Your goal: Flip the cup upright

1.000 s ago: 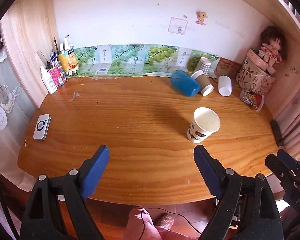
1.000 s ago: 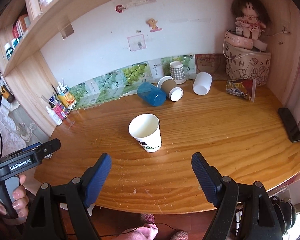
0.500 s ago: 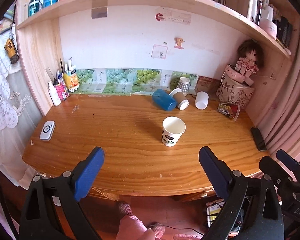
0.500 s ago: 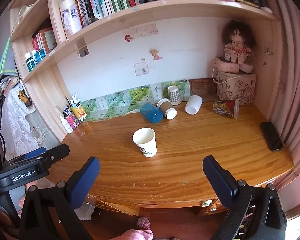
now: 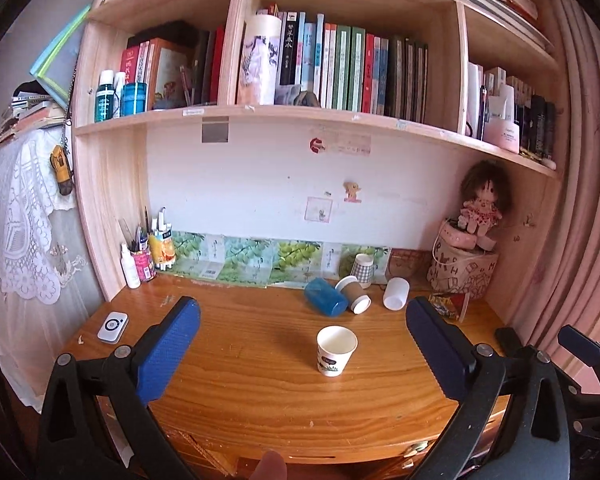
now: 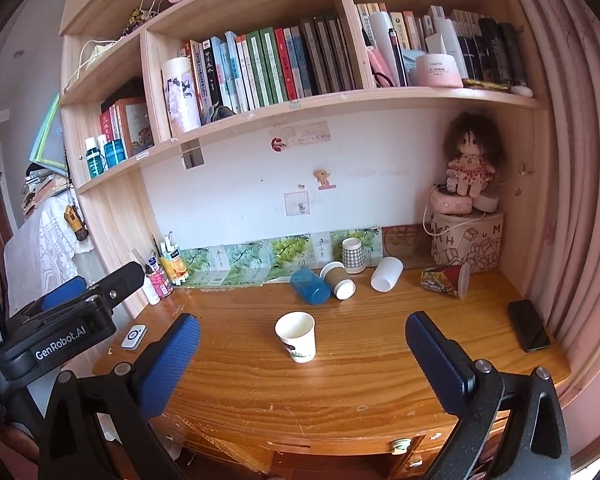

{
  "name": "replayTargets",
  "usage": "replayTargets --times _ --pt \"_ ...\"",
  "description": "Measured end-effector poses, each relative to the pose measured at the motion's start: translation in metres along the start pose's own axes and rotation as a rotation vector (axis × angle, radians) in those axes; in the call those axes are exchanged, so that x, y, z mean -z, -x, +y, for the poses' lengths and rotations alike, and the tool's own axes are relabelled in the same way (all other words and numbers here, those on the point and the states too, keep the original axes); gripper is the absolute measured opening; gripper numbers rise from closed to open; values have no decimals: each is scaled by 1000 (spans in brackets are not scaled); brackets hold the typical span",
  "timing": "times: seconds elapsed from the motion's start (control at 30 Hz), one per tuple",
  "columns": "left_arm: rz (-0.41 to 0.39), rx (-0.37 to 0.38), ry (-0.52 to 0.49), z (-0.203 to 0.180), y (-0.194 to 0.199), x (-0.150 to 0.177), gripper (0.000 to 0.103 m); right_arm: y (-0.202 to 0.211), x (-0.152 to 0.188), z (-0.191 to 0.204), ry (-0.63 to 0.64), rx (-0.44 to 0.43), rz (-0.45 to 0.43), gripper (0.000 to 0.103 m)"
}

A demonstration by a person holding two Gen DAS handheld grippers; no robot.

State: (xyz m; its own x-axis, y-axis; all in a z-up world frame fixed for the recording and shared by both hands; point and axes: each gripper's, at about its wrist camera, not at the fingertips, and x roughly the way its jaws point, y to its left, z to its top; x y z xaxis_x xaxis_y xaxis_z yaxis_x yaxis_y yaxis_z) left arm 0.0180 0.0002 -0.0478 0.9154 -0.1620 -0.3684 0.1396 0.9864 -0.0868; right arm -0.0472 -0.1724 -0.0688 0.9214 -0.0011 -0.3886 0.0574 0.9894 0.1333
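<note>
A white paper cup with a green print [image 5: 335, 350] stands upright, mouth up, in the middle of the wooden desk [image 5: 240, 384]; it also shows in the right wrist view [image 6: 297, 337]. My left gripper [image 5: 300, 354] is open and empty, well back from the desk's front edge. My right gripper [image 6: 302, 358] is open and empty too, also held back from the desk. The left gripper's body [image 6: 60, 320] shows at the left of the right wrist view.
At the back of the desk lie a blue cup [image 5: 325, 301], a brown paper cup [image 5: 354, 299] and a white cup [image 5: 396, 298] on their sides; a checked cup [image 5: 362, 269] stands upright. A black phone [image 6: 528, 330] lies right, a white device [image 5: 112, 326] left. Bottles [image 5: 144, 258] stand back left.
Both grippers have pulled back and up from the desk, so the bookshelves are now in view. The paper cup stands where it stood. Both grippers stay open.
</note>
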Motion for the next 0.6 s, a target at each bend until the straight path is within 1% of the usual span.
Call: replayTargets --times 0.1,0.2,0.3,0.43,0.6 --pt "-40 -19 4 -3 6 -1 103 7 -3 -3 1 26 -45 103" --pt "-58 -36 -2 -5 9 0 103 12 -5 -7 -8 56 -88 103" --pt "-73 -41 -1 -7 9 1 103 14 -5 -12 -21 79 -112 103" --pt "-96 -53 -6 -8 11 0 103 10 -5 -14 -32 72 -112 103" --pt "-96 -62 -14 -10 8 -1 103 4 -7 -13 -26 68 -112 103"
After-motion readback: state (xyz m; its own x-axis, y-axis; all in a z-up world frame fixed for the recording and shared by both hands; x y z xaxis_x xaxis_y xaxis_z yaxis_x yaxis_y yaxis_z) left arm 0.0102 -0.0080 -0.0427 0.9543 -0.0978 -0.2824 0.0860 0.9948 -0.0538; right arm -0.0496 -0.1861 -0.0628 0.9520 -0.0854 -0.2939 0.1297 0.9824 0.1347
